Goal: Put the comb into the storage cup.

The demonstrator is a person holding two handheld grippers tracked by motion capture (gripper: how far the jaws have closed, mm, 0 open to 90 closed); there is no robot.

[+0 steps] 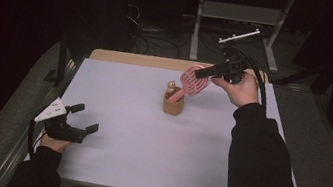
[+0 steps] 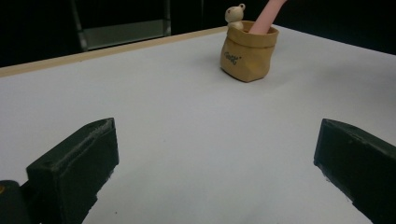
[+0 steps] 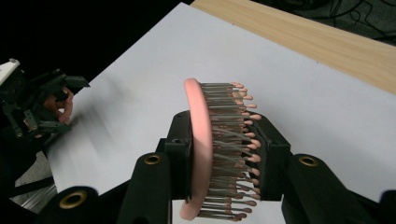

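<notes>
**Brush handle in the pouch, head still in the grip**

The right gripper (image 1: 204,72) has its jaws pinched on the head of a pink hairbrush (image 1: 194,80), one pad on the smooth back and the other against the bristles — the right gripper view shows the head (image 3: 201,154) clamped edge-on between them. The brush hangs at a slant over the far middle of the white table (image 1: 146,146), head up and to the right, handle running down and left into a small tan pouch (image 1: 172,105). From the left gripper view the pink handle (image 2: 265,18) plainly enters the mouth of that pouch (image 2: 247,53), beside a little cream bear figure (image 2: 235,15) that pokes up at its far rim.

So the carrying looks done, and the lowering is well on — the handle is inside the opening. What I cannot tell from here is whether the handle's tip has reached the bottom; the pouch wall hides it. Left to do, by my reckoning: settle the brush fully, let the jaws off the head, and draw the hand away without tipping the pouch, which stands upright and looks light.

The left gripper (image 1: 80,119) rests at the near left of the table, well apart from the pouch, its jaws spread wide with nothing between them. It has no part in the work just now.
</notes>
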